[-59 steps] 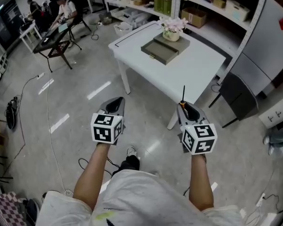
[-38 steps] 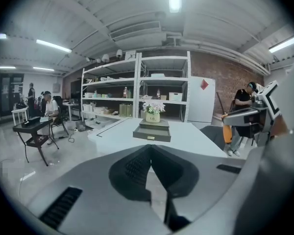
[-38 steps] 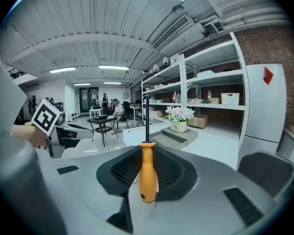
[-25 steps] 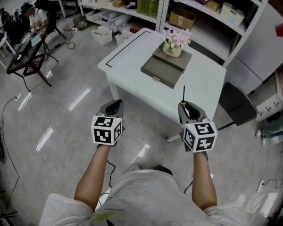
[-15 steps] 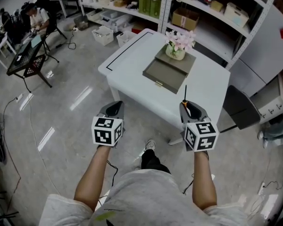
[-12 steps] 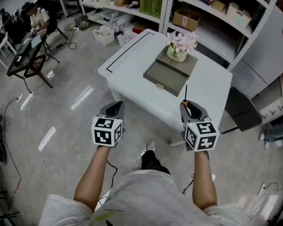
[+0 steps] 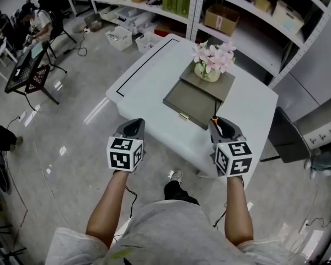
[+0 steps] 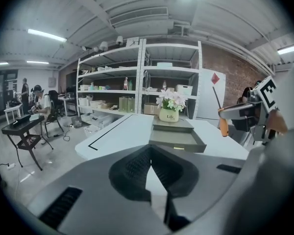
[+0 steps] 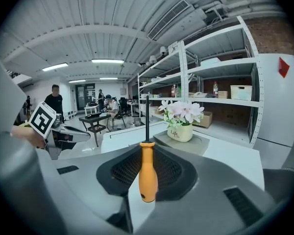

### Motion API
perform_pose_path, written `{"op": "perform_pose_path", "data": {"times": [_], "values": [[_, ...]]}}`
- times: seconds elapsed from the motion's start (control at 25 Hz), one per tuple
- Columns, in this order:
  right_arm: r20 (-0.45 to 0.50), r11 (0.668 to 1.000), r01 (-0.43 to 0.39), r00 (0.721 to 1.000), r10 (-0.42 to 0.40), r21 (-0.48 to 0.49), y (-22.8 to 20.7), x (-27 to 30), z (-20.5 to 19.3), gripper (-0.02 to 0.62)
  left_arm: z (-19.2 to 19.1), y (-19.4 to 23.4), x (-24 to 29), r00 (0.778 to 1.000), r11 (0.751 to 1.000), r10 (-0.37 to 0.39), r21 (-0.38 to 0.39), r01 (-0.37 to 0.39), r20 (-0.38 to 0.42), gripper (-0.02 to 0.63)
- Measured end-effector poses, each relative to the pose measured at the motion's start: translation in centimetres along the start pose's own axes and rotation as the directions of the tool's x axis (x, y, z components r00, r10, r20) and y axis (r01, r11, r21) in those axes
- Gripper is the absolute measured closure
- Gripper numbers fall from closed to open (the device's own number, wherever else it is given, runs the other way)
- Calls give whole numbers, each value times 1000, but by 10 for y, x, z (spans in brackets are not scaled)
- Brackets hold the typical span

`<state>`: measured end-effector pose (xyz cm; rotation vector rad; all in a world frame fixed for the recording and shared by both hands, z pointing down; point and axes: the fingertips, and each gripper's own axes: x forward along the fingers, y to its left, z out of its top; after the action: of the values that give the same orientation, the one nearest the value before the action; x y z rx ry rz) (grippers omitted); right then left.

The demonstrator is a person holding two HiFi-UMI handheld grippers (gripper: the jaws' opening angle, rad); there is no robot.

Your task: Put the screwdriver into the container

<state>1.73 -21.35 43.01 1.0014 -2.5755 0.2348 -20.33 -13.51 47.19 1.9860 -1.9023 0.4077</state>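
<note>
My right gripper (image 7: 218, 123) is shut on an orange-handled screwdriver (image 9: 147, 170), which stands upright between the jaws with its black shaft pointing up. The screwdriver's handle (image 7: 214, 118) hangs at the near edge of the white table (image 7: 149, 76). A grey container (image 7: 196, 98) sits on that table with its drawer pulled open towards me. On its top stands a pot of pink flowers (image 7: 211, 65). My left gripper (image 7: 133, 126) is shut and holds nothing, near the table's front edge. In the left gripper view the container (image 8: 176, 137) lies straight ahead and the screwdriver (image 8: 222, 124) shows at the right.
Metal shelves (image 7: 248, 15) with boxes run behind the table. A dark chair (image 7: 289, 142) stands at the table's right. People sit at a black desk (image 7: 27, 59) far left. A black line (image 7: 138, 68) is marked on the table's left part.
I have come closer to the table. Both grippers, earlier over the floor, now hang at its near edge. The screwdriver stays gripped in the right one.
</note>
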Motion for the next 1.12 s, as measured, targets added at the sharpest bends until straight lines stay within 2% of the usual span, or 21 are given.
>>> {"op": "perform_pose_path", "data": {"times": [0.64,0.92,1.12], "values": [[-41,997,-81,996,81,13,-64,82,18,520,40,3,103,998,1000,17,17,-16,-58,601],[-77,995,-99,992,100,7,-69,95,16,520,45,5,119,998,1000,10,24,-9,-66,601],[-135,994,-108,985,106,-10,-60,106,6,520,45,11,132,997,999,-27,33,30,-79,601]]}}
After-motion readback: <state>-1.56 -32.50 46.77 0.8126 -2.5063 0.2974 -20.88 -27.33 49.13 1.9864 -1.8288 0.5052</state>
